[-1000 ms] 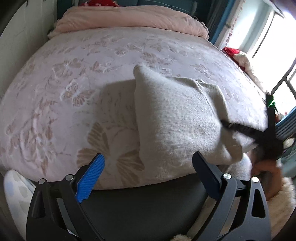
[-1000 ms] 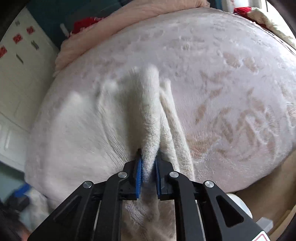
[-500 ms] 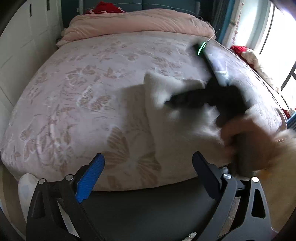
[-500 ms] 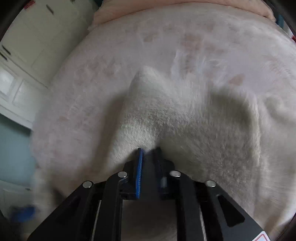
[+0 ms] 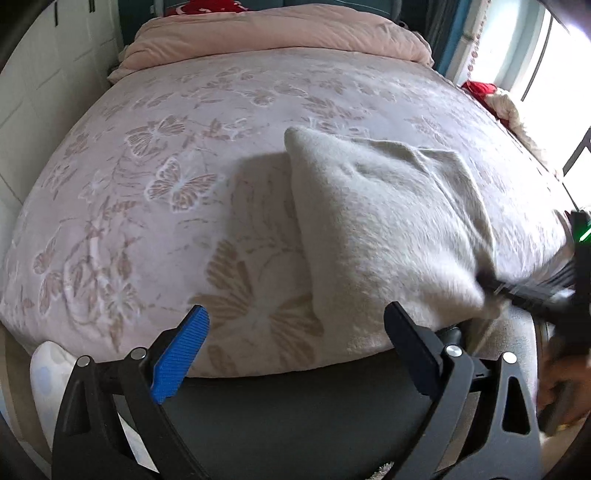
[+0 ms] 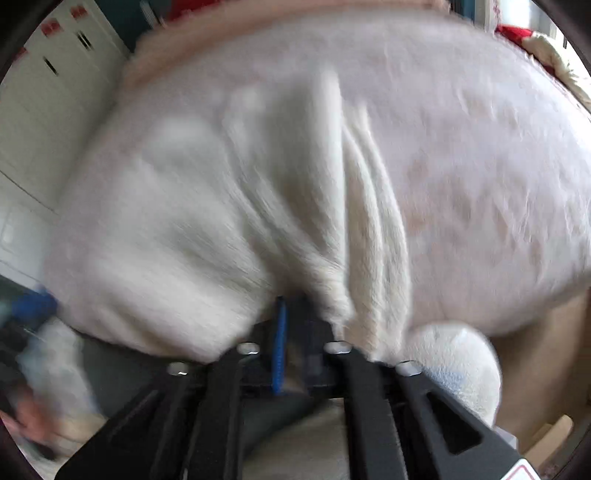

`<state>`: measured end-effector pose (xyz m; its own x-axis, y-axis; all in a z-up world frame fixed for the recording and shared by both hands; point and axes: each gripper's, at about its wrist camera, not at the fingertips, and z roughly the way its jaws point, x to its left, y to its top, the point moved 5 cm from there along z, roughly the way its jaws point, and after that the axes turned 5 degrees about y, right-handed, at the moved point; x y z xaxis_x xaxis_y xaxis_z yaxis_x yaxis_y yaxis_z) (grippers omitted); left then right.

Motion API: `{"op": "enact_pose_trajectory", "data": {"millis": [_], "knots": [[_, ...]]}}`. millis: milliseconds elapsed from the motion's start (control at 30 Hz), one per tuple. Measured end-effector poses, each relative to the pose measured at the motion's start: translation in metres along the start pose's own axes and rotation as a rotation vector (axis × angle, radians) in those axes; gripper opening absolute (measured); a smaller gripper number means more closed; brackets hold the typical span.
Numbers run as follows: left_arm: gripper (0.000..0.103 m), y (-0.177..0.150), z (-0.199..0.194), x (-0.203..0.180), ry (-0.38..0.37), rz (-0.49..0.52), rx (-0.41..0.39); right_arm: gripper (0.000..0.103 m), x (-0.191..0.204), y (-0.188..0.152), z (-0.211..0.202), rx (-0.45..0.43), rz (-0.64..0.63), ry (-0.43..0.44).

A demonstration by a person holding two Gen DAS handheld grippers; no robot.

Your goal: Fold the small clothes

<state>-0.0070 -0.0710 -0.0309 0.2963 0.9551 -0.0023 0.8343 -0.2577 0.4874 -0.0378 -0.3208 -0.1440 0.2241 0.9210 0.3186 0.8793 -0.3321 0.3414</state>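
A cream fleece garment [image 5: 384,236] lies folded on the pink butterfly-print bed [image 5: 177,177], near its front right edge. My left gripper [image 5: 295,332] is open and empty, just before the bed's front edge, left of the garment. My right gripper [image 6: 295,314] looks nearly shut at the garment's [image 6: 207,236] near edge; the view is blurred and a narrow gap shows between its pads. It also shows in the left wrist view [image 5: 532,288], at the garment's right corner.
A rolled pink duvet [image 5: 280,33] lies along the bed's far end. White cupboards [image 5: 37,92] stand to the left. A window [image 5: 546,55] and red and cream clothes [image 5: 495,96] are at the right. A white fluffy item [image 6: 458,362] sits below the bed edge.
My right gripper swung over the garment toward the bed's middle, then came back to the garment's front right corner. The left gripper stayed open at the bed's front edge.
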Motion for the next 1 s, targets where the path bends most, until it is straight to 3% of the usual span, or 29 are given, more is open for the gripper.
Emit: {"op": "enact_pose_trajectory", "data": {"millis": [67, 167, 267, 300, 367, 433, 467, 500, 533, 567, 600, 700, 733, 833, 867, 1000], "knots": [[0.093, 0.0, 0.0, -0.003, 0.013, 0.017, 0.002, 0.0, 0.002, 0.001, -0.005, -0.024, 0.037, 0.028], [0.093, 0.002, -0.004, -0.005, 0.021, 0.027, -0.01, 0.015, 0.014, 0.017, -0.034, -0.1, 0.022, 0.045], [0.095, 0.012, -0.001, -0.008, -0.038, -0.01, 0.002, 0.079, 0.006, 0.032, -0.058, -0.192, 0.044, 0.054], [0.096, 0.016, 0.003, -0.009, -0.076, -0.034, 0.015, 0.082, 0.001, 0.039, -0.061, -0.215, 0.048, 0.03], [0.097, 0.024, 0.017, -0.012, -0.132, -0.072, 0.042, 0.082, -0.014, 0.05, -0.044, -0.178, 0.068, -0.018], [0.097, 0.03, 0.04, -0.011, -0.126, -0.118, 0.088, 0.082, -0.021, 0.056, -0.023, -0.128, 0.119, 0.023], [0.097, 0.031, 0.048, -0.011, -0.131, -0.137, 0.105, 0.072, -0.021, 0.059, -0.013, -0.116, 0.131, 0.04], [0.097, 0.033, 0.058, -0.011, -0.148, -0.167, 0.135, 0.051, -0.021, 0.058, -0.006, -0.104, 0.134, 0.067], [0.097, 0.034, 0.063, -0.012, -0.157, -0.181, 0.149, 0.045, -0.018, 0.059, 0.001, -0.097, 0.138, 0.116], [0.097, 0.035, 0.066, -0.012, -0.159, -0.198, 0.158, 0.026, -0.017, 0.059, 0.0, -0.105, 0.142, 0.118], [0.097, 0.037, 0.065, -0.012, -0.161, -0.212, 0.157, 0.018, -0.015, 0.062, -0.006, -0.125, 0.134, 0.113], [0.097, 0.046, 0.046, -0.017, -0.188, -0.196, 0.09, 0.017, -0.011, 0.072, -0.049, -0.242, 0.112, 0.149], [0.097, 0.048, 0.042, -0.022, -0.172, -0.161, 0.062, 0.018, -0.015, 0.072, -0.047, -0.243, 0.096, 0.131], [0.097, 0.048, 0.051, -0.033, -0.135, -0.089, 0.065, 0.033, -0.029, 0.057, 0.007, -0.076, 0.077, 0.068], [0.097, 0.045, 0.057, -0.035, -0.137, -0.092, 0.088, 0.044, -0.033, 0.056, 0.006, -0.101, 0.089, 0.07], [0.097, 0.038, 0.076, -0.033, -0.19, -0.165, 0.143, 0.064, -0.034, 0.064, -0.019, -0.176, 0.147, 0.082]]}}
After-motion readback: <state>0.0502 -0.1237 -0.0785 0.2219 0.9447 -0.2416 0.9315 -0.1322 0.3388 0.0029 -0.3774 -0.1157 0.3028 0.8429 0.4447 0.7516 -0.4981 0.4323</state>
